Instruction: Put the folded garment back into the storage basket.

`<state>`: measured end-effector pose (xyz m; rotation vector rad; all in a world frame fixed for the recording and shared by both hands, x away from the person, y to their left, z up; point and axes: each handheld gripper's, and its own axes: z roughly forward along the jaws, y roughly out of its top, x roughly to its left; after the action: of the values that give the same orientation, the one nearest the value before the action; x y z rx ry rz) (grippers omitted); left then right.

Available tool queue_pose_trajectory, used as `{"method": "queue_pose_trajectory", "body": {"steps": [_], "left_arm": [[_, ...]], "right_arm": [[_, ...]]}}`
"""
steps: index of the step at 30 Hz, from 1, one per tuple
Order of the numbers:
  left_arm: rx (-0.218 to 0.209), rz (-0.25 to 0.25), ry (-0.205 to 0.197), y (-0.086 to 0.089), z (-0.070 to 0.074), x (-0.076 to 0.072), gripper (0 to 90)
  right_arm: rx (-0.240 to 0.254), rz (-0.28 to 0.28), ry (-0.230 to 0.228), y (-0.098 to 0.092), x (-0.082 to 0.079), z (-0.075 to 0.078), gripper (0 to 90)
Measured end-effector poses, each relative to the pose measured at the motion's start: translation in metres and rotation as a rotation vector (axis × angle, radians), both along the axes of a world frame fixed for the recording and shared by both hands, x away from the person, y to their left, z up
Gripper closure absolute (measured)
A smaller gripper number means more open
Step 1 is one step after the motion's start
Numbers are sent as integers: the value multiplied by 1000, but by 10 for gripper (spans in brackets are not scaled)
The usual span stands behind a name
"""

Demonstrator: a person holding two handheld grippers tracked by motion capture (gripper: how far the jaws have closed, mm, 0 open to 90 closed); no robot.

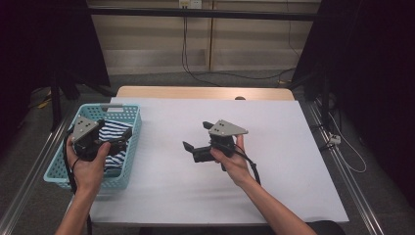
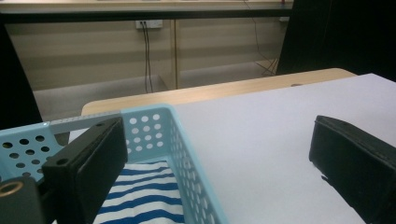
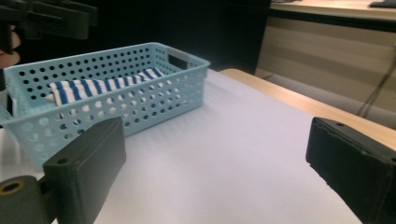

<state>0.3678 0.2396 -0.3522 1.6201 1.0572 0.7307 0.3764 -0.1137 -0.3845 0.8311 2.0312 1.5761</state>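
Nearest the person, both forearms enter low. The left tongs (image 1: 128, 133) hover over the pale blue basket (image 1: 128, 159), jaws spread wide with nothing between them, likely lined up to reach the striped cloth (image 1: 113, 131). That cloth lies folded inside the basket, at the table's (image 1: 274, 127) left edge. The left hand (image 1: 88, 161) is raised, wrist cocked forward. Farther in, the right tongs (image 1: 195, 135) idle mid-table, jaws likewise spread and empty, pointing toward the basket, probably waiting to assist.

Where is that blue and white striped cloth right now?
The striped cloth lies inside the light blue basket at the table's left edge in the high view, right under the left tool.
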Motion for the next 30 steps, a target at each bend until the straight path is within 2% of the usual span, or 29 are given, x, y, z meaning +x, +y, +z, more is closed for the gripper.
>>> {"method": "queue_pose_trajectory", "body": {"steps": [1,4,6,7,8,9,10,15,19,23,25,26,29,30], "left_arm": [[-15,-11,2,-1,-1,-2,45],[0,-26,0,-5,-2,-7,45],[-7,-36,0,-8,-3,-11,45],[-27,-49,2,-9,-3,-13,45],[-47,-57,9,-11,-4,-15,45],[-48,-61,10,-12,-5,-17,45],[-46,-58,6,-12,-6,-18,45],[-22,-75,13,-16,-9,-26,45],[-5,-70,17,-18,-14,-33,45],[-9,-69,34,-19,-22,-39,45],[-10,-88,42,-19,-26,-42,45],[0,-83,38,-19,-27,-43,45],[-40,-75,50,-19,-30,-47,45],[-29,-70,48,-19,-31,-48,45]], "right_arm": [[0,-15,2,-5,-3,0,47],[12,-45,-3,-22,-13,-1,49],[10,-51,-5,-26,-15,-1,50],[9,-65,-3,-35,-19,-3,49],[9,-65,-3,-35,-19,-3,49],[3,-74,0,-39,-21,-4,49],[5,-90,1,-46,-24,-7,48],[5,-119,-2,-59,-32,-11,45],[10,-139,-1,-72,-41,-14,45],[3,-162,3,-87,-50,-18,45],[8,-177,11,-95,-54,-19,46],[2,-185,5,-99,-56,-18,47],[20,-214,11,-110,-65,-17,48],[26,-218,8,-113,-67,-16,49]]}}
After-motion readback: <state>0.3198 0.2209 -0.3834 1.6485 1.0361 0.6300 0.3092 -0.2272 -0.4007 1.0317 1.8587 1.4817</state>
